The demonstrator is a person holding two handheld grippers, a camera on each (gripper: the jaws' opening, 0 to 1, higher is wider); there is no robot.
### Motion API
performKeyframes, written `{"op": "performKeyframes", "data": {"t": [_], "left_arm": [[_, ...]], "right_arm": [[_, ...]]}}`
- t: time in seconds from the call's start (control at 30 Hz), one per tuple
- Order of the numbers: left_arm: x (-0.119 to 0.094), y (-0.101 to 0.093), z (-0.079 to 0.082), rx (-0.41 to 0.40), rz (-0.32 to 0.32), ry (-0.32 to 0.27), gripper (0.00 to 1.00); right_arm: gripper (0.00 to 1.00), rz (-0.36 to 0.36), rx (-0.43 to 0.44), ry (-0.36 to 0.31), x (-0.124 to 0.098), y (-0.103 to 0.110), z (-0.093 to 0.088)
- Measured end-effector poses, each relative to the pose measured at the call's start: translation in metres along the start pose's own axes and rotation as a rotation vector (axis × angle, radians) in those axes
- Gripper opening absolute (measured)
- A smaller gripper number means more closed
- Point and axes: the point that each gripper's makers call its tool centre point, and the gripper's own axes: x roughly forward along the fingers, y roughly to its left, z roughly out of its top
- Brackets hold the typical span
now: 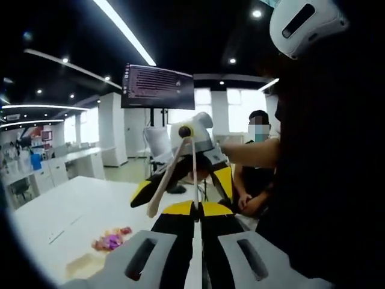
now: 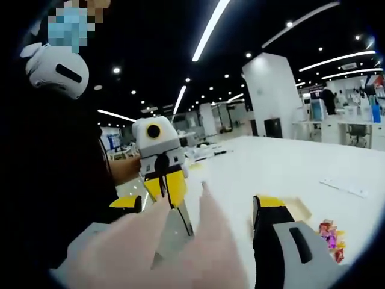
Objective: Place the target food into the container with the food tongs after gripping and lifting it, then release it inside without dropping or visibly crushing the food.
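Observation:
Pale wooden food tongs (image 1: 171, 174) hang in the air between the two grippers, arms spread. My left gripper (image 1: 197, 208) is shut on the tip of one arm; in the right gripper view it (image 2: 168, 189) faces the camera. The right gripper (image 1: 182, 186) stands open, its yellow-tipped jaws wide apart on either side of the tongs. In its own view the right gripper (image 2: 197, 201) has the blurred tongs (image 2: 174, 241) close to the lens between its jaws. A small pile of colourful food (image 1: 111, 239) (image 2: 329, 238) lies on the white table beside a tan shallow container (image 1: 84, 265) (image 2: 295, 208).
The white table (image 1: 72, 205) (image 2: 283, 162) stretches away below both grippers. The person holding the grippers wears a white headset (image 1: 301, 24) (image 2: 57, 69). Another person (image 1: 255, 174) sits behind the table, and a dark monitor (image 1: 157, 86) stands on a pole further back.

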Motion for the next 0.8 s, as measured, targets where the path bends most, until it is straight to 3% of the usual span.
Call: {"op": "performKeyframes", "data": {"t": [0.33,0.6,0.8], "left_arm": [[0.002,-0.003,0.009,-0.005,-0.008,-0.027,0.00],[0.002,-0.003,0.010,-0.008,-0.016,-0.015,0.00],[0.004,-0.004,0.010,-0.005,-0.023,-0.007,0.00]], "right_arm": [[0.73,0.026,-0.001,-0.064,0.002,0.011,0.020],[0.68,0.044,-0.001,-0.056,0.002,0.017,0.020],[0.63,0.065,0.002,-0.091,0.003,0.023,0.028]]}}
